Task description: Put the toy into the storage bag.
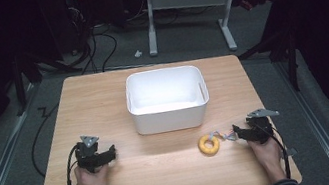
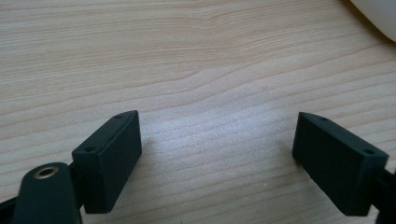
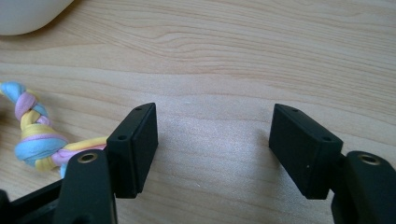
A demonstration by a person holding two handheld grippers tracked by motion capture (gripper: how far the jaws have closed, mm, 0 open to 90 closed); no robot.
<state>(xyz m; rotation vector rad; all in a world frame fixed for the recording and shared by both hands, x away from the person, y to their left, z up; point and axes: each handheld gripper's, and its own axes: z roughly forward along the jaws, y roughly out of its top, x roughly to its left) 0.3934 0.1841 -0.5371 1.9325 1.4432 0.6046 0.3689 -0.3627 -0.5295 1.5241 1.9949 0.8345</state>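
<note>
- Table: light wood top; both of my grippers sit at its near edge, well apart from each other.
- Left gripper: low over the near left of the table, held in a hand with a striped sleeve. In the left gripper view I see its jaws spread wide over bare wood, holding nothing.
- Right gripper: at the near right. In the right gripper view its jaws stand wide apart, nothing between them.
- Braided rope: pastel blue, pink and yellow, lying on the wood just beside my right gripper's jaw, outside the gap.
- Yellow ring: flat on the table, at the rope's far end, near the right gripper.
- White bin: centre of the table, beyond the ring.
</note>
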